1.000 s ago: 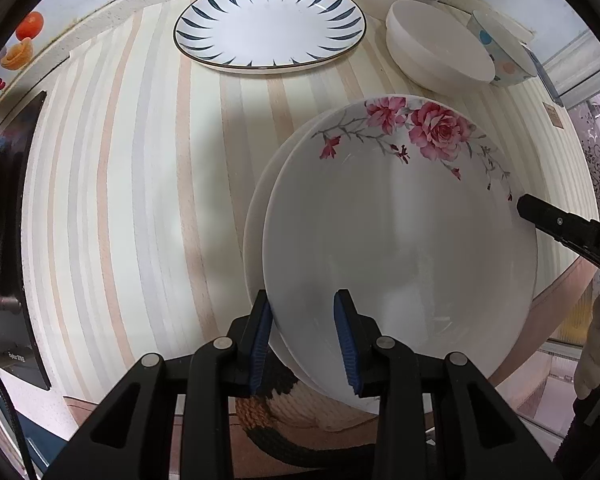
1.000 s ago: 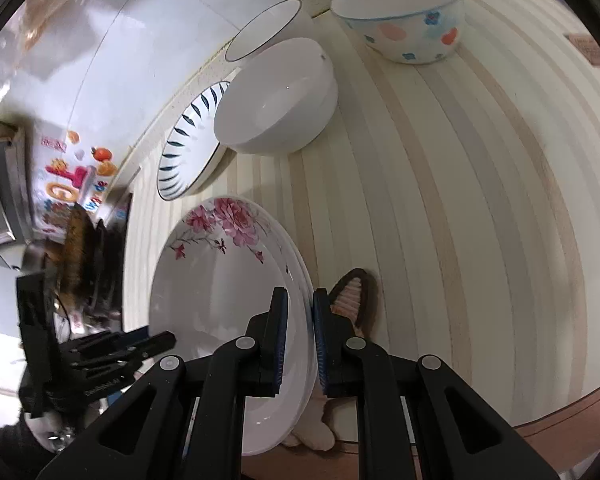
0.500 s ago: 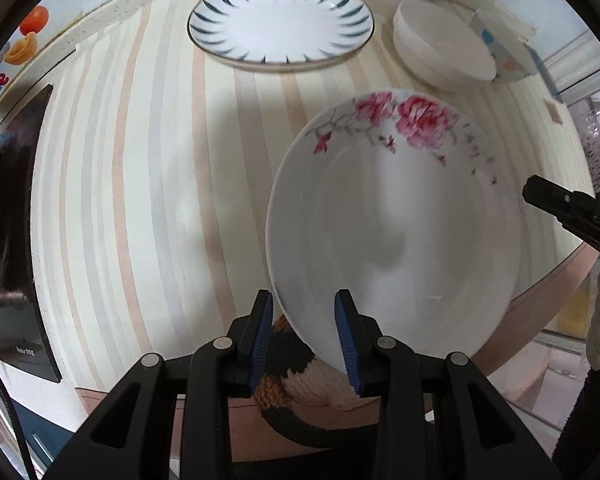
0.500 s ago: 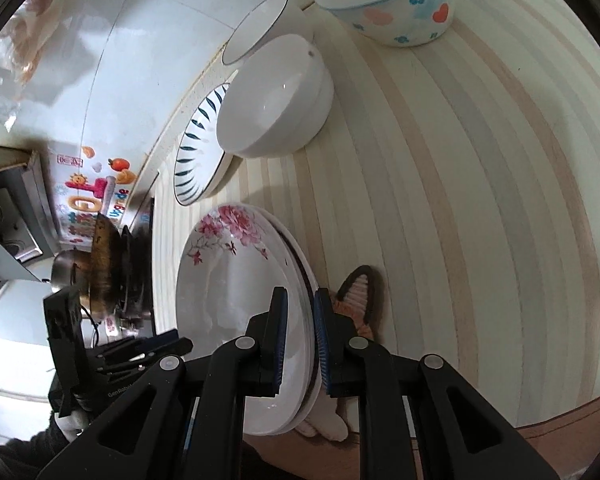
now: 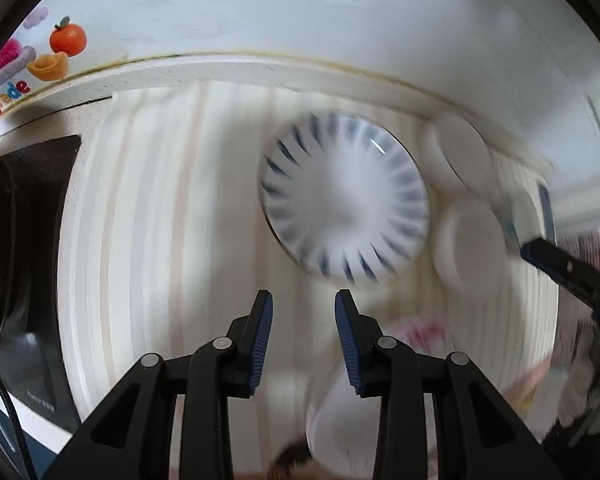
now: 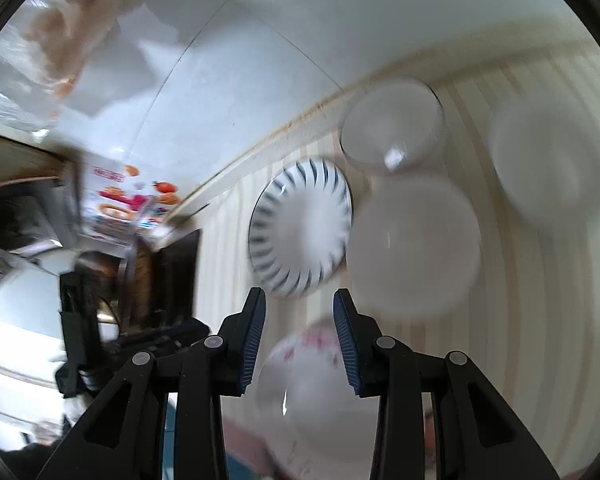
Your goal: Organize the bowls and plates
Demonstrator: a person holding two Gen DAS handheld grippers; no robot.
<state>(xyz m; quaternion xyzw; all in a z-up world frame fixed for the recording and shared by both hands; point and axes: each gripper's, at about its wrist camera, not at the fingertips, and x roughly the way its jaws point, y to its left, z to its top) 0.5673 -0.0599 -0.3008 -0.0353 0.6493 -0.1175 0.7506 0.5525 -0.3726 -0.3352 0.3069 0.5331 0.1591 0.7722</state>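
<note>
Both views are blurred by motion. A white plate with blue leaf marks [image 5: 344,196] [image 6: 300,224] lies at the back of the striped table. My left gripper [image 5: 304,300] hovers in front of it, open, with only tablecloth showing between its tips. The rose-patterned plate [image 5: 420,330] [image 6: 300,380] lies low near the front edge, behind and below both grippers. My right gripper [image 6: 300,298] is above it, its jaws opening, and the pads touch nothing. Two white bowls [image 6: 414,248] [image 6: 392,124] and a patterned bowl [image 6: 552,168] stand right of the blue plate.
A black cooktop [image 5: 32,240] takes up the table's left end. The tiled wall with fruit stickers [image 5: 60,44] runs close behind the dishes. A finger of the right gripper [image 5: 560,264] reaches in from the right in the left wrist view.
Both grippers have come off the rose plate's rim and swung up toward the back of the table. The right jaws have parted. The blue plate now sits mid-view.
</note>
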